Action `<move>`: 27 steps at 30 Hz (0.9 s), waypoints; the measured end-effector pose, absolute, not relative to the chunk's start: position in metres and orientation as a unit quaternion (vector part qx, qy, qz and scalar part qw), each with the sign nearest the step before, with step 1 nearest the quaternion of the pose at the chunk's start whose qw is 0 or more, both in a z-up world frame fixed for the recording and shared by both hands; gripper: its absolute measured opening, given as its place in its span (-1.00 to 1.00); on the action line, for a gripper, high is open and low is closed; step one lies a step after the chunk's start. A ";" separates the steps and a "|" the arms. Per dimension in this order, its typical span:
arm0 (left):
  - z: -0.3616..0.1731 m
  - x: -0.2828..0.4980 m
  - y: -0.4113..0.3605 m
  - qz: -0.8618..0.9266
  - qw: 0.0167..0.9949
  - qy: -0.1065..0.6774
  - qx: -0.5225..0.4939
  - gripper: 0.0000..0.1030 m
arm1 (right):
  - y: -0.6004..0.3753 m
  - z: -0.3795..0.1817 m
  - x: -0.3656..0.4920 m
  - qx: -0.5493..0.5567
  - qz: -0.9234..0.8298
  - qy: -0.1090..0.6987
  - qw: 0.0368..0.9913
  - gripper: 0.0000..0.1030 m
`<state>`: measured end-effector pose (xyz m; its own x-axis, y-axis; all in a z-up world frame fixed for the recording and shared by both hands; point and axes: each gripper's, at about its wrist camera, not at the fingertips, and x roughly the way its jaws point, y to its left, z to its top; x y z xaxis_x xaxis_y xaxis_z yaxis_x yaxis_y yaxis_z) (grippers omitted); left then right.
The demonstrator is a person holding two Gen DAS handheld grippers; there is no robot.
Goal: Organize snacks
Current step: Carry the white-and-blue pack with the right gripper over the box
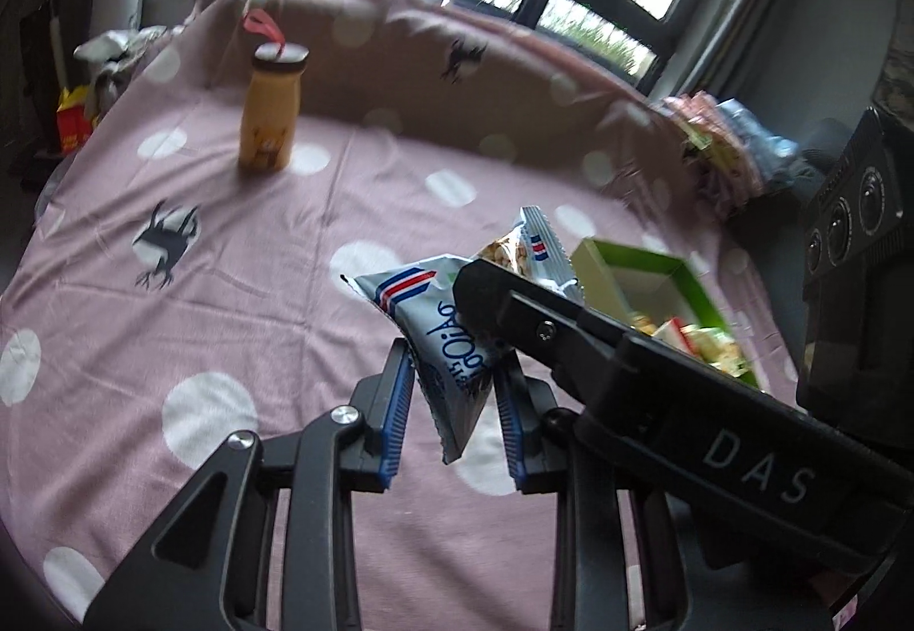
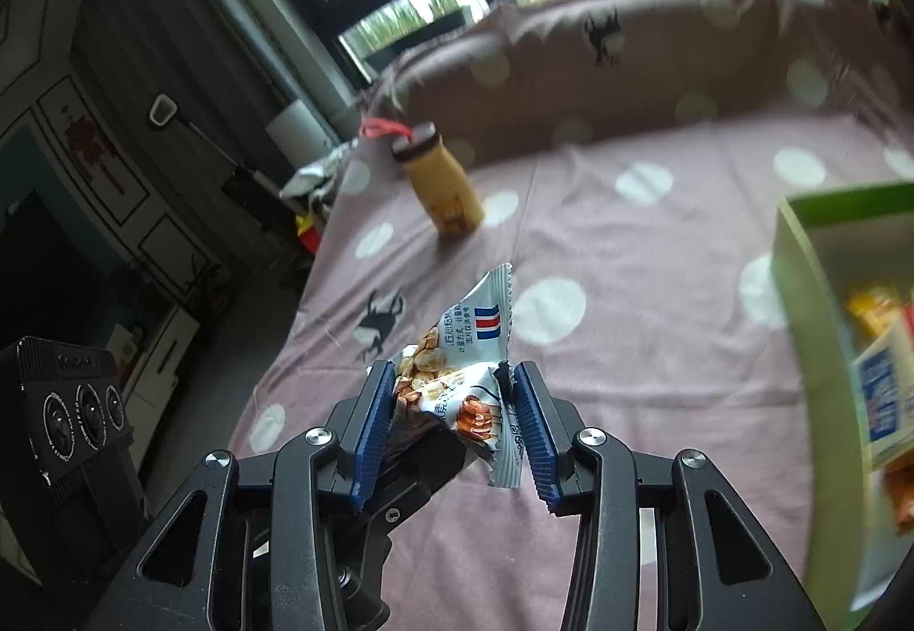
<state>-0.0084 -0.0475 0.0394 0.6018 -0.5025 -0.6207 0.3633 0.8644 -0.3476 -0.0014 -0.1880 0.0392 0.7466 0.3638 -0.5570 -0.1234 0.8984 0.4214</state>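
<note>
Two snack packets are shown lifted clear of the dotted bedspread [image 1: 228, 242], one in each gripper. The left gripper [image 1: 454, 397] is closed partway on the blue-and-white packet [image 1: 440, 340], pinched near its lower end between the blue pads. The right gripper [image 2: 457, 420] is likewise narrowed on the peanut packet [image 2: 457, 380], which is crumpled between its pads with the sealed end standing up. In the left wrist view the right gripper's arm is seen crossing just in front of the left packet, so the two tools are very close. The green box [image 1: 674, 277], already holding other snacks, lies just beside them to the right.

For the step in hand, judged to be carrying both packets to the box, the grips are best kept firm and the tools separated before either is released, so that neither packet is knocked loose; release is best made low over the open box.

The box is cut off at the frame edge in the right wrist view, its contents are blurred, and the free room inside cannot be judged. A yellow bottle [image 1: 268, 117] stands well apart.
</note>
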 end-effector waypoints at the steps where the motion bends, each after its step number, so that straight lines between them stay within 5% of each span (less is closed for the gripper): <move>1: 0.042 -0.010 -0.050 -0.249 0.891 0.368 -0.093 -0.47 | -0.189 0.043 -0.004 0.180 0.130 0.326 0.919 -0.12; 27: 0.072 -0.022 -0.172 -0.361 0.864 0.349 -0.028 -0.48 | -0.301 0.069 -0.054 0.237 0.005 0.265 0.935 -0.12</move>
